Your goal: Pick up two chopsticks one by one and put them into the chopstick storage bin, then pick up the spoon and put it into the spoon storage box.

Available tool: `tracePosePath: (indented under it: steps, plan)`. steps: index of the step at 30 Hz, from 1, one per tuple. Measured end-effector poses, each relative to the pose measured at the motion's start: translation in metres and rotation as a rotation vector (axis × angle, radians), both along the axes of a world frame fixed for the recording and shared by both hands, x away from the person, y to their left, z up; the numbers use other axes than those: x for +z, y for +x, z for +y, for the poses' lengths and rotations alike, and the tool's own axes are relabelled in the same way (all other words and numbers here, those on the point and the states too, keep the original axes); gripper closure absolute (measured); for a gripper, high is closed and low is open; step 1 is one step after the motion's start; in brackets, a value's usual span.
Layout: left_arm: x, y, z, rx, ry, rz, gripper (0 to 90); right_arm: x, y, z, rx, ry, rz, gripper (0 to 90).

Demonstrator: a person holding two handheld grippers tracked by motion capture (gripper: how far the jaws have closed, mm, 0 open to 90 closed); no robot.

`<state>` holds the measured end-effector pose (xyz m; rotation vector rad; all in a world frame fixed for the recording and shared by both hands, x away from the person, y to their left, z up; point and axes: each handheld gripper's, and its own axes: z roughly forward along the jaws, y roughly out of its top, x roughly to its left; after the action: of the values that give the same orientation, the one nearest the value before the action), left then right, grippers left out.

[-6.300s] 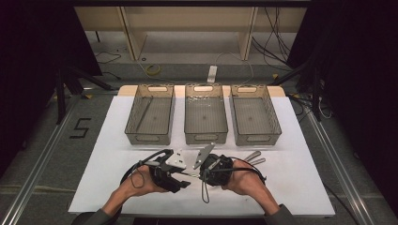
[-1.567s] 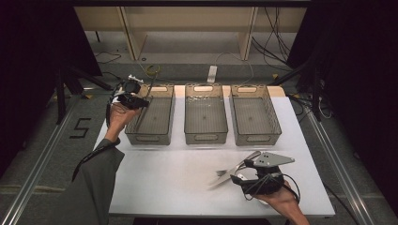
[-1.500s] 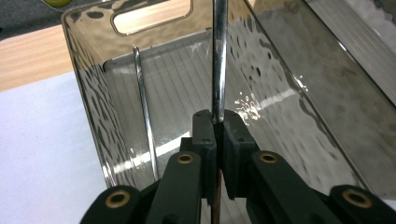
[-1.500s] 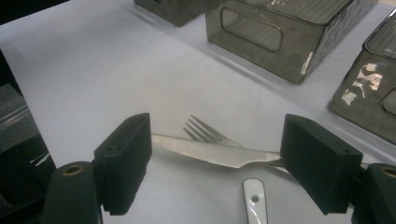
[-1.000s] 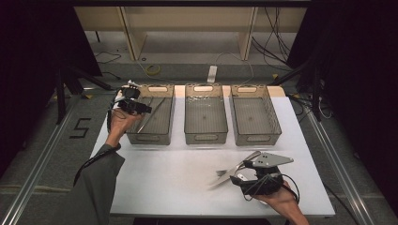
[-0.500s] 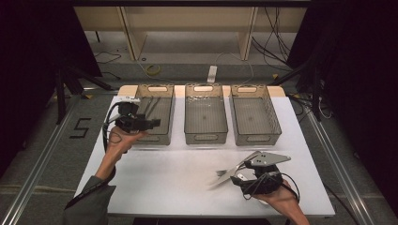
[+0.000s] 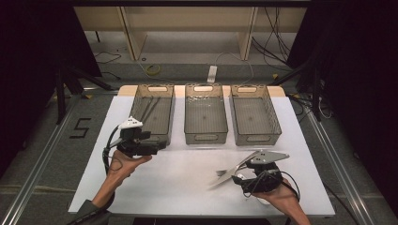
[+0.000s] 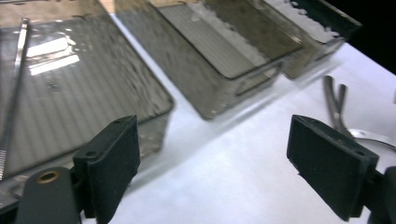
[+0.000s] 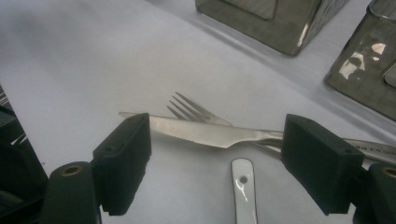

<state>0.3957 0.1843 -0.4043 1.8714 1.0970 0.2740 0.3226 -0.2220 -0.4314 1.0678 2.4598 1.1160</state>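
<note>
My left gripper (image 7: 161, 146) hovers at the near left corner of the left bin (image 7: 141, 123) and points right. Its jaws (image 8: 229, 172) have just been opening; they stand wide with nothing between them. Inside that bin lies a thin metal utensil (image 8: 14, 79), also seen from above (image 7: 149, 108). My right gripper (image 7: 237, 178) rests low at the near right of the table, open (image 9: 215, 163). A knife (image 9: 205, 133) lies on the table across the gap between its pads, with a fork (image 9: 191, 109) behind it and a white handle (image 9: 243, 186) in front. The fork (image 7: 222, 172) points left.
Three smoky clear bins stand in a row at the back of the white table (image 7: 187, 183): left, middle (image 7: 205, 129) and right (image 7: 272, 126). Two cutlery handles (image 8: 337, 105) lie far right in the left gripper view. Metal rails run along both sides.
My left hand has drawn back from the far left end of the left bin to its near corner, and its jaws stand wider. The right hand and the cutlery have kept still.
</note>
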Motion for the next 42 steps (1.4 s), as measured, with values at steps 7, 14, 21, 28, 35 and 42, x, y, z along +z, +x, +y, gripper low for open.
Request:
tracePosePath:
  steps: [7,14,21,28,35,42]
  plan:
    - [-0.002,-0.020,-0.005,-0.038,0.008,-0.035,16.2,-0.002,0.003,0.000,0.004,-0.032,0.009,25.1]
    - [-0.007,-0.027,-0.004,-0.044,0.028,-0.032,16.2,-0.003,0.003,0.001,0.003,-0.032,0.018,25.1]
    - [-0.008,-0.030,-0.002,-0.040,0.029,-0.039,16.1,-0.004,0.004,0.001,0.007,-0.046,0.030,25.6]
    - [-0.009,-0.034,-0.001,-0.048,0.025,-0.045,16.1,-0.009,0.009,-0.001,0.027,-0.127,0.078,27.3]
    - [-0.008,-0.041,-0.002,-0.053,0.016,-0.068,16.0,-0.011,0.009,-0.006,0.009,-0.180,0.131,31.6]
    - [-0.010,-0.042,-0.001,-0.055,0.018,-0.069,16.0,-0.015,0.014,-0.009,-0.010,-0.231,0.197,41.3]
